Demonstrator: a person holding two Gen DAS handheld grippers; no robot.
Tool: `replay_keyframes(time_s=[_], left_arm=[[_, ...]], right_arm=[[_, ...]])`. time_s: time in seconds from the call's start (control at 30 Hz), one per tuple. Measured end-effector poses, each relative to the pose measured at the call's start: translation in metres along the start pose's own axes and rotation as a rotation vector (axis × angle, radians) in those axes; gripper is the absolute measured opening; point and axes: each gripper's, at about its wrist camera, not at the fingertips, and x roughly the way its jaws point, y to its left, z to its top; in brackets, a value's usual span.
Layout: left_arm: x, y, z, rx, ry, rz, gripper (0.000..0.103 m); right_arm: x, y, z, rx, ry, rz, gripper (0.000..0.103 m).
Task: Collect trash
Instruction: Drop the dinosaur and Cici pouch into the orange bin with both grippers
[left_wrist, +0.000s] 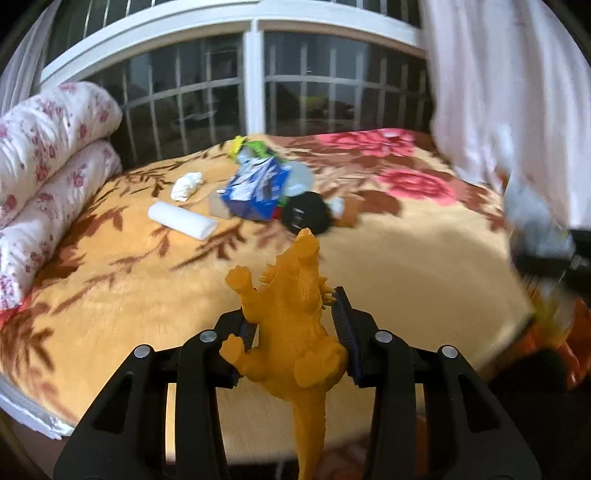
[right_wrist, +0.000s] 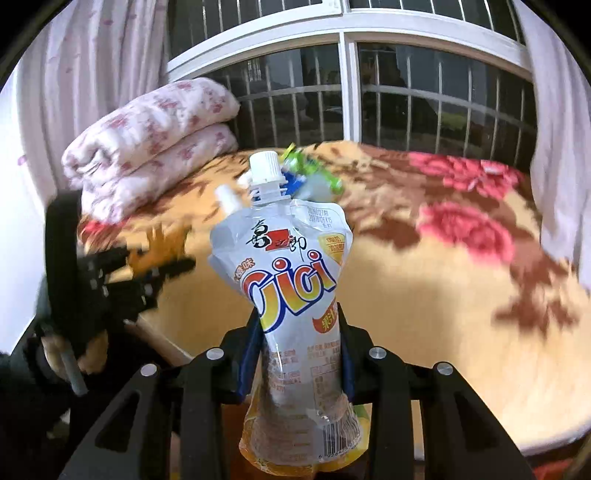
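Observation:
My left gripper (left_wrist: 293, 321) is shut on an orange toy dinosaur (left_wrist: 295, 321), held above the near edge of the bed. My right gripper (right_wrist: 299, 339) is shut on a silver Cici drink pouch (right_wrist: 291, 295) with a white cap, held upright in front of the bed. On the blanket (left_wrist: 388, 266) lie a white roll (left_wrist: 181, 219), a crumpled white tissue (left_wrist: 186, 185), a blue and white wrapper (left_wrist: 256, 184), a green and yellow wrapper (left_wrist: 253, 147) and a black round object (left_wrist: 306, 216). The left gripper shows blurred at the left of the right wrist view (right_wrist: 110, 280).
A folded floral quilt (left_wrist: 48, 155) lies at the bed's left end. A barred window (left_wrist: 255, 85) stands behind the bed. A pale curtain (left_wrist: 509, 92) hangs at the right. Blurred orange and black shapes (left_wrist: 554, 332) sit off the bed's right edge.

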Motion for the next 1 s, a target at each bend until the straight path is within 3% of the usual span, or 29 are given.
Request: replay_keyframes(time_s=[0.1, 0.2, 0.33, 0.5, 0.7, 0.93, 1.0], left_arm=[[-0.025, -0.017, -0.024, 0.041, 0.02, -0.035, 0.04], [-0.035, -0.033, -0.055, 0.079, 0.08, -0.055, 0.04], [-0.018, -0.05, -0.105, 0.107, 0.217, -0.071, 0.04], [0.02, -0.061, -0.144, 0.122, 0.358, -0.071, 0.04], [0.055, -0.057, -0.164, 0.109, 0.485, -0.075, 0.04], [0.076, -0.064, -0.175, 0.131, 0.564, -0.07, 0.04], [0.081, -0.067, -0.178, 0.136, 0.595, -0.075, 0.043]], right_arm=[[-0.007, 0.021, -0.045, -0.026, 0.048, 0.014, 0.036], [0.007, 0.034, -0.091, -0.006, 0.159, 0.043, 0.036], [0.038, 0.037, -0.131, 0.032, 0.277, 0.044, 0.036], [0.082, 0.037, -0.16, 0.097, 0.381, 0.033, 0.037], [0.124, 0.043, -0.188, 0.119, 0.53, 0.017, 0.037], [0.139, 0.043, -0.194, 0.139, 0.587, 0.029, 0.037], [0.143, 0.045, -0.194, 0.132, 0.605, 0.026, 0.041]])
